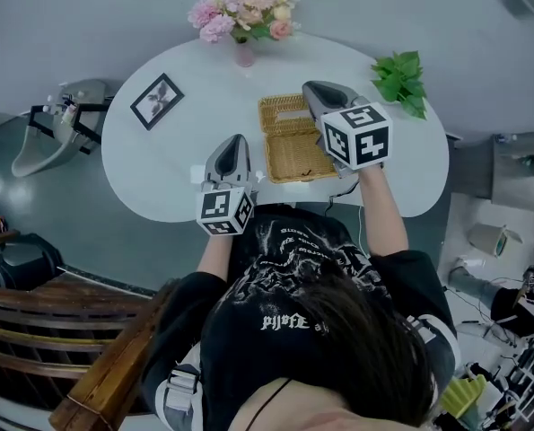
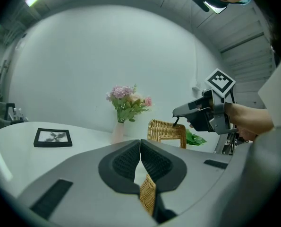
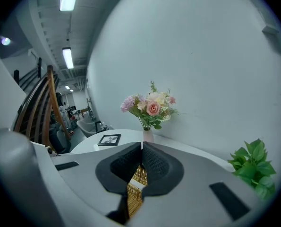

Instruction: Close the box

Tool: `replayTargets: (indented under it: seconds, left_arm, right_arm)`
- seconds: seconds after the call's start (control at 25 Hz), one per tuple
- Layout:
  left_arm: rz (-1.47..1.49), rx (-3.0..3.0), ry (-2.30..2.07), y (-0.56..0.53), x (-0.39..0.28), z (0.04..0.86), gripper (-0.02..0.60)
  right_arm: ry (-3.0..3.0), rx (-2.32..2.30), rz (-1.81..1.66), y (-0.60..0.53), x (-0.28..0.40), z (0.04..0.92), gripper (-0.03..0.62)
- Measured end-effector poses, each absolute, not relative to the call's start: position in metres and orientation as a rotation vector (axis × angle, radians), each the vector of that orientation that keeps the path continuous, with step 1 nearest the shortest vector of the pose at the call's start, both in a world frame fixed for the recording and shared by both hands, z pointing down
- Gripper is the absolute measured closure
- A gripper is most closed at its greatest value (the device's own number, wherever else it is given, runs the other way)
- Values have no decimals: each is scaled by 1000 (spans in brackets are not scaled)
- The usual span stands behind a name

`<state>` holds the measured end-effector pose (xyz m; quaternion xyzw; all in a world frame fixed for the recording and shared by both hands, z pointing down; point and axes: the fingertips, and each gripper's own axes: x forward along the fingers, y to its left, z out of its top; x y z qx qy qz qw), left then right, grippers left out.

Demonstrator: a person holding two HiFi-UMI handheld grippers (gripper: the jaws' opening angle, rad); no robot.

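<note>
A wicker box [image 1: 298, 155] lies open on the white table [image 1: 159, 164]. Its lid [image 1: 283, 113] is lifted and stands upright in the left gripper view [image 2: 166, 130]. My right gripper [image 1: 310, 90] is shut on the lid's top edge, also visible from the left gripper view [image 2: 180, 120]. In the right gripper view, wicker with a pale band [image 3: 136, 183] sits between its pads. My left gripper [image 1: 238, 142] is at the box's left side with jaws shut. A strip of the box's wicker edge [image 2: 148, 195] shows between its pads.
A vase of pink flowers [image 1: 244, 12] stands at the table's far edge, a framed picture [image 1: 156, 100] at the left, a green plant [image 1: 401, 79] at the right. A chair [image 1: 56, 128] stands left of the table, wooden furniture [image 1: 60, 330] at the near left.
</note>
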<state>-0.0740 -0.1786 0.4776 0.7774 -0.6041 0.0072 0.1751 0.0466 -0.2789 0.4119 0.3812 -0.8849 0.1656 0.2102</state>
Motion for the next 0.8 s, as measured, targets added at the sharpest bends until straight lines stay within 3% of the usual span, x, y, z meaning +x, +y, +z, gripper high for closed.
replayTargets:
  seconds: [0.8]
  left_arm:
    - [54, 2178, -1765, -136, -52, 478, 557]
  right_arm:
    - [-2519, 916, 515, -181, 71, 421, 560]
